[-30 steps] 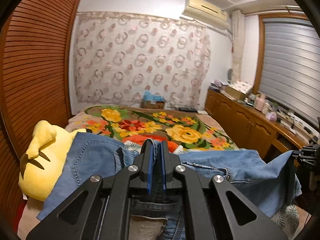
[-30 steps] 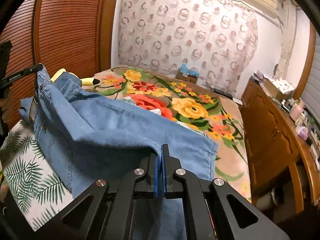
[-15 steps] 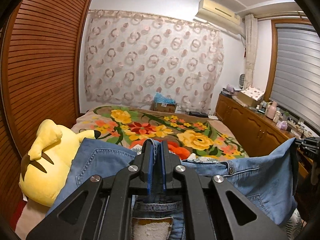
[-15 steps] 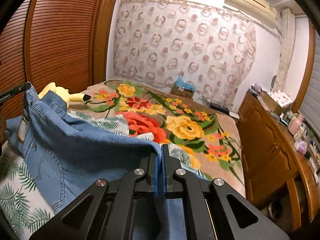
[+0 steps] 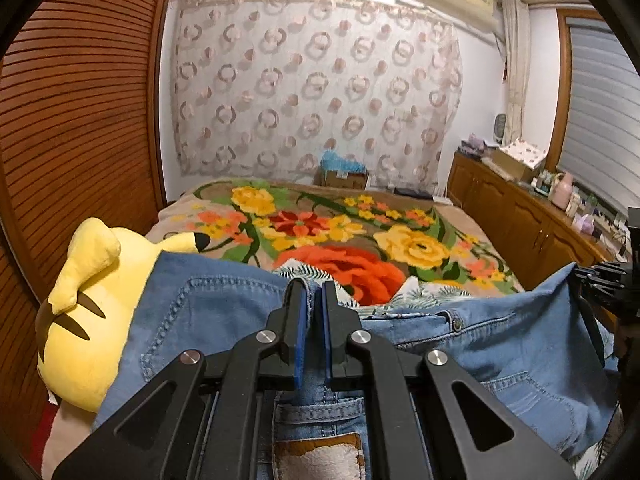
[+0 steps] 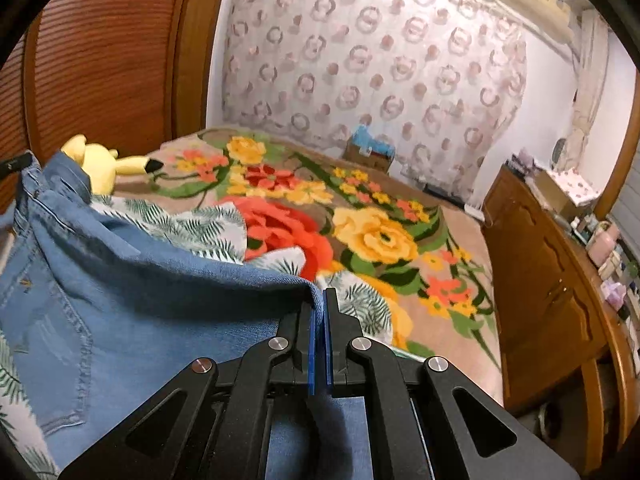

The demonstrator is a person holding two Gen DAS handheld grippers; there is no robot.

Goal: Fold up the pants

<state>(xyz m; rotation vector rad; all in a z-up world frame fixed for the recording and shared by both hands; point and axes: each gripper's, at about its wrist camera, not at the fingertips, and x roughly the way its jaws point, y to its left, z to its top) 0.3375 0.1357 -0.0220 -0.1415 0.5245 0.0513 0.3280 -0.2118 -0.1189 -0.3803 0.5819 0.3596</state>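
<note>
Light blue denim pants (image 5: 208, 312) hang stretched between my two grippers over the bed. My left gripper (image 5: 312, 292) is shut on the waistband, with a leather patch (image 5: 320, 456) showing just below its fingers. In the right wrist view the pants (image 6: 120, 288) run from the far left to my right gripper (image 6: 319, 300), which is shut on a bunched fold of the denim. At the right edge of the left wrist view the right gripper (image 5: 604, 276) shows as a black frame holding the cloth's corner. Part of the pants drapes over a yellow plush toy (image 5: 92, 300).
The bed carries a floral blanket (image 5: 360, 232) and a white leaf-print sheet (image 6: 192, 224) under the pants. A slatted wooden wardrobe (image 5: 80, 120) stands on the left. A wooden cabinet (image 6: 540, 280) with small items runs along the right. A cardboard box (image 5: 344, 178) sits beyond the bed.
Both grippers have moved down and back toward the near end of the bed, still clamped on the pants. More of the blanket shows beyond the denim, and the waistband hangs lower.
</note>
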